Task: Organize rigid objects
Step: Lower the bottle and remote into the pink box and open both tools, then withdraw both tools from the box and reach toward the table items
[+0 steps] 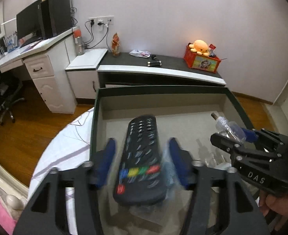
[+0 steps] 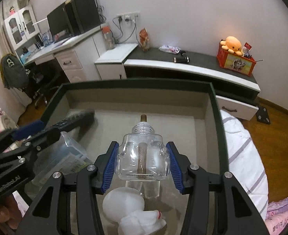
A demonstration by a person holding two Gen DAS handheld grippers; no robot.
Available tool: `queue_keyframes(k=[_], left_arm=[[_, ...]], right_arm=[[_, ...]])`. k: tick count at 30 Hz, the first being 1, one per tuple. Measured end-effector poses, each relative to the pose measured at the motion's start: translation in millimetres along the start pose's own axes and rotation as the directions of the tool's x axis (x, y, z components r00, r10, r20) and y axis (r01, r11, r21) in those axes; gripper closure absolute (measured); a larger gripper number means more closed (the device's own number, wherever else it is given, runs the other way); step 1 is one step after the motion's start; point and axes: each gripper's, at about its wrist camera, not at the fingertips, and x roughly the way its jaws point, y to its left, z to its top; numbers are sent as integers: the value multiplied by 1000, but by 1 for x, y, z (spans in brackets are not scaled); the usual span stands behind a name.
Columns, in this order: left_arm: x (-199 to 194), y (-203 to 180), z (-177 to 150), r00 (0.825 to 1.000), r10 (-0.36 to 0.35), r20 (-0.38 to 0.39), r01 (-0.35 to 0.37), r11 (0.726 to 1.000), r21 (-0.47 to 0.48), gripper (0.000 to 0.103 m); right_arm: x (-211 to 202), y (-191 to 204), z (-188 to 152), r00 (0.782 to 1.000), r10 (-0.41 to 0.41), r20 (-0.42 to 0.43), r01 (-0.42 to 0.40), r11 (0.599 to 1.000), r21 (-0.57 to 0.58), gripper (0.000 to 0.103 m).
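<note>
We are holding the glass bottle (image 2: 143,156) clamped in the right gripper (image 2: 143,163) above the box (image 2: 215,105); it looks slippery and fragile. The left gripper (image 1: 142,162) is spread around the stiff remote (image 1: 141,156), over the box.

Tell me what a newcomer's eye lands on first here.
A black remote with coloured buttons lies between the left gripper fingers, over a grey box. The right gripper clamps a clear glass bottle above the same box. Far back, an orange plush octopus tops a red crate.
</note>
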Motion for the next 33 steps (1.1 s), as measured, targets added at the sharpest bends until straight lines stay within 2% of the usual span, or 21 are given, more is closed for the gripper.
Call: queue_keyframes(k=[1, 2, 3, 4, 5, 8, 14, 17, 19, 20, 26, 33], left_arm=[[0, 0, 0, 1000, 4, -2, -4, 1000, 5, 19], [-2, -1, -1, 1000, 14, 2, -14, 1000, 13, 16], [-5, -2, -2, 1000, 21, 11, -21, 1000, 19, 12], [-9, -3, -4, 1000, 25, 19, -25, 999, 26, 8], [-13, -3, -5, 999, 23, 26, -24, 999, 30, 6], [-27, -2, -7, 999, 30, 44, -31, 999, 26, 3], [-68, -1, -18, 993, 56, 108, -58, 998, 13, 0], [-96, -1, -27, 986, 67, 150, -68, 998, 2, 0], [-114, -3, -33, 982, 78, 175, -79, 997, -3, 0], [-126, -4, -38, 978, 84, 191, -85, 996, -6, 0], [-186, -10, -61, 958, 115, 262, -114, 993, -19, 0], [-257, -14, -106, 929, 139, 343, -127, 990, -56, 0]], right_arm=[[1, 0, -1, 1000, -2, -3, 2, 1000, 4, 52], [2, 0, -1, 1000, -4, -8, 4, 1000, 4, 47], [2, 0, -2, 1000, -5, -13, 5, 1000, 1, 33], [1, 0, -2, 1000, -7, -10, 7, 1000, 3, 25], [-2, 0, -2, 1000, -7, 3, 7, 1000, 12, 21], [-11, 1, -4, 1000, -6, 20, 6, 1000, 12, 16], [-42, 4, -12, 997, -23, 79, 20, 999, 37, 14], [-65, 6, -19, 990, -59, 125, 53, 997, 56, 14], [-81, 7, -25, 987, -58, 151, 47, 996, 70, 9], [-91, 8, -29, 984, -61, 169, 49, 996, 74, 0], [-158, 25, -60, 959, -74, 273, 55, 995, 79, 0], [-245, 43, -117, 911, -98, 402, 68, 994, 86, 0]])
